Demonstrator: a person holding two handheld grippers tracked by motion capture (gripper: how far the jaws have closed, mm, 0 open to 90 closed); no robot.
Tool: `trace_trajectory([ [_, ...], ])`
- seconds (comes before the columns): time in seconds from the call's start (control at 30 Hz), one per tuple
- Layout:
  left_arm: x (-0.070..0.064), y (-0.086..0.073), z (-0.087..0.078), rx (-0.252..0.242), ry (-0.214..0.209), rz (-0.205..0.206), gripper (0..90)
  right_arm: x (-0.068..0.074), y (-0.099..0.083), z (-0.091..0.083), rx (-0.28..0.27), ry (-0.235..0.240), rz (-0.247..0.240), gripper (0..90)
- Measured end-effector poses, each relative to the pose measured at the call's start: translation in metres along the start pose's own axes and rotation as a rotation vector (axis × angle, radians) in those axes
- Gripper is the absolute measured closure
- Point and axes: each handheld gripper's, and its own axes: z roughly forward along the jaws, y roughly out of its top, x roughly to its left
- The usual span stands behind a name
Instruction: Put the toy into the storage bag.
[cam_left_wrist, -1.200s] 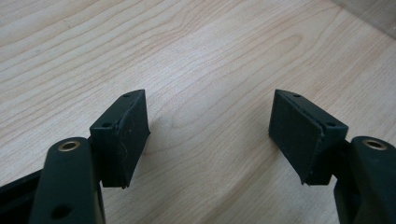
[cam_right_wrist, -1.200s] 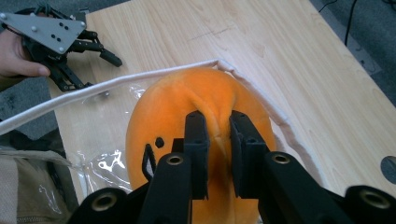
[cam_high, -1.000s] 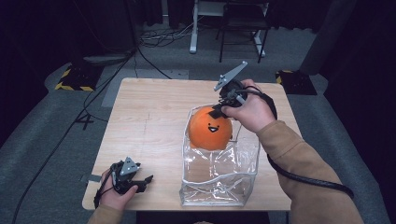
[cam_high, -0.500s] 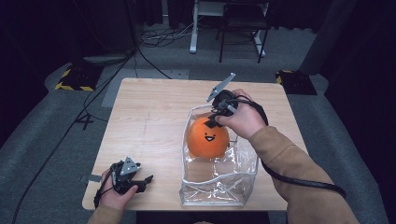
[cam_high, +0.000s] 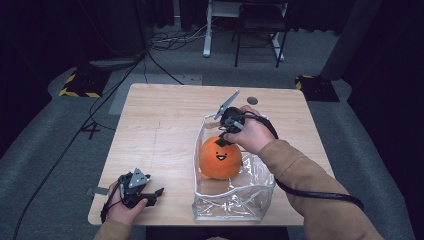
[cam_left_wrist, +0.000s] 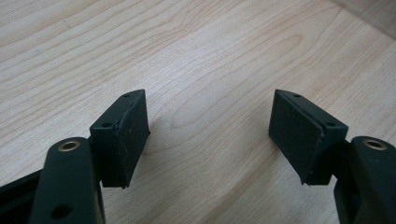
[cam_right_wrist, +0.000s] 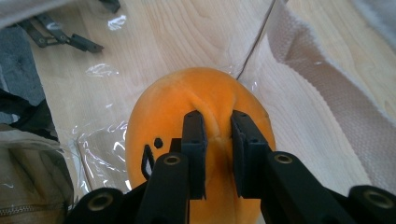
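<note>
Right gripper (cam_high: 223, 140) pinched the orange plush toy (cam_high: 220, 159) inside the clear plastic bin (cam_high: 235, 205).

Seen from the right gripper view, the two black jaws were nearly closed on a fold of the toy's soft top (cam_right_wrist: 205, 112), the fabric puckered between them. The toy (round, with a small black smiling face) sat in the far half of the bin in the high view, at the near right part of the wooden table (cam_high: 160, 130); whether it rested on the bin's floor or hung just above it could not be told. The left gripper (cam_high: 145, 192) lay near the table's near left corner, well apart from the bin, and in the left gripper view its jaws stood wide apart over bare wood (cam_left_wrist: 205, 60), holding nothing.
</note>
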Motion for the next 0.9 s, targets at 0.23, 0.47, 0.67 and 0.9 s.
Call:
trace_trajectory([
  [0.23,0.000,0.000,0.000,0.000,0.000,0.000,29.1,0.002,0.000,0.012,0.037,0.003,-0.006,75.2],
  [0.47,0.000,0.000,0.000,0.000,0.000,-0.001,29.1,0.001,-0.001,0.019,0.056,0.003,-0.001,74.3],
  [0.67,0.000,0.000,0.000,0.000,0.000,0.000,29.1,0.001,-0.004,0.027,0.089,0.012,0.004,73.4],
  [0.9,0.000,0.000,0.000,0.000,0.000,0.000,29.1,-0.001,-0.005,0.030,0.098,0.015,0.009,72.8],
])
